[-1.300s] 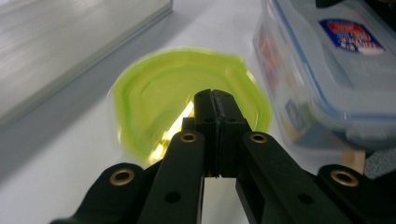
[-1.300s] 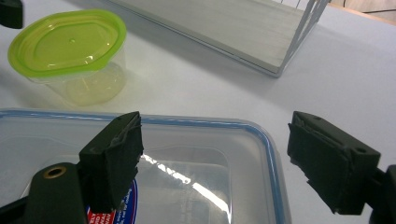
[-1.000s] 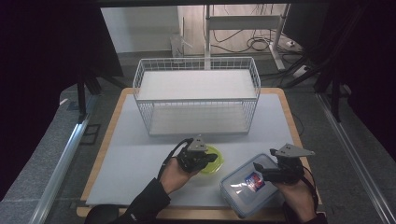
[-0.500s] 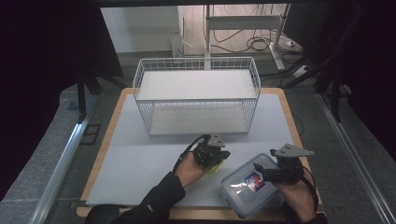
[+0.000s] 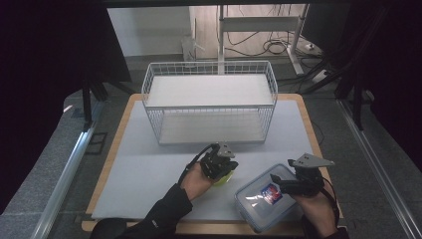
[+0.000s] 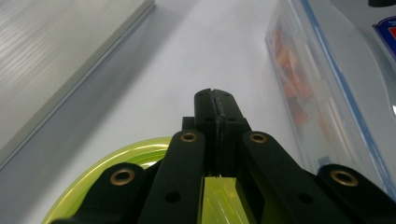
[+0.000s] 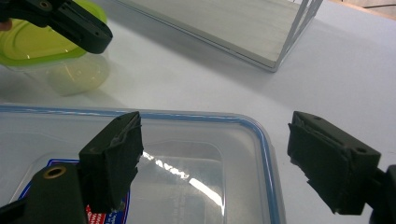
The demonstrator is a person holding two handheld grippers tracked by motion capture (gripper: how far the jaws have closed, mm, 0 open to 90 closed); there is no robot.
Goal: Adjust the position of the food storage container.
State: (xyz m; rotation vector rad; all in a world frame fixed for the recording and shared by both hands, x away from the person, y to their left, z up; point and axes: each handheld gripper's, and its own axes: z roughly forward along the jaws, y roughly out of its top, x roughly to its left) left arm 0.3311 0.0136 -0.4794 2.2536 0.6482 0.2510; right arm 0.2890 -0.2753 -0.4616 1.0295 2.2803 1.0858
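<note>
On the white mat, my left gripper (image 5: 220, 164) pinches the green lid (image 6: 135, 161) of the small tub. My right gripper (image 7: 215, 158) hangs open over the big box (image 5: 263, 196). Both must go in the wire basket (image 5: 209, 102)

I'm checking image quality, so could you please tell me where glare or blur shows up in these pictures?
Right gripper view: white glare streaks on the clear box lid, near jaws soft. Left gripper view: the box is blurred, the shut jaws sharp. High view: surroundings dark, the white mat evenly lit.
</note>
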